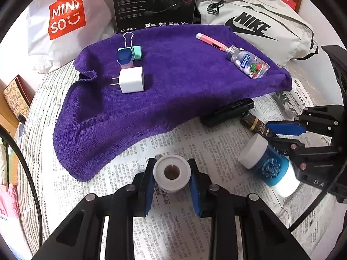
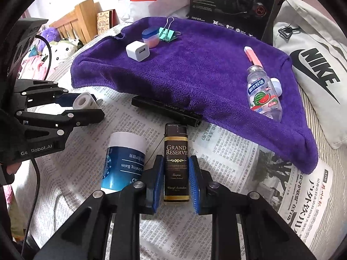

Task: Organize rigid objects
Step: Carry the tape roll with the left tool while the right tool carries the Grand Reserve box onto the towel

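Observation:
My left gripper (image 1: pixel 172 173) is shut on a small white tape roll (image 1: pixel 172 171) over the newspaper; it also shows in the right wrist view (image 2: pixel 83 101). My right gripper (image 2: pixel 175 173) has its blue pads against both sides of a brown Grand Reserve lighter (image 2: pixel 175 160) lying on the newspaper. A blue balm jar (image 2: pixel 123 162) lies beside it on the left. A black pen-like stick (image 2: pixel 164 110) lies at the edge of the purple towel (image 2: pixel 195 69). On the towel are a white charger (image 2: pixel 138 51), a blue-lidded jar (image 2: pixel 150 38), a teal binder clip (image 2: pixel 167 33), a pink cutter (image 2: pixel 252 57) and a mint bottle (image 2: pixel 263 93).
A Miniso bag (image 1: pixel 65 15), a black Edifier box (image 1: pixel 154 2) and a grey Nike bag (image 1: pixel 260 23) stand behind the towel. Newspaper (image 2: pixel 238 151) covers the striped bed in front. Wooden furniture (image 2: pixel 80 19) and clutter lie at the left.

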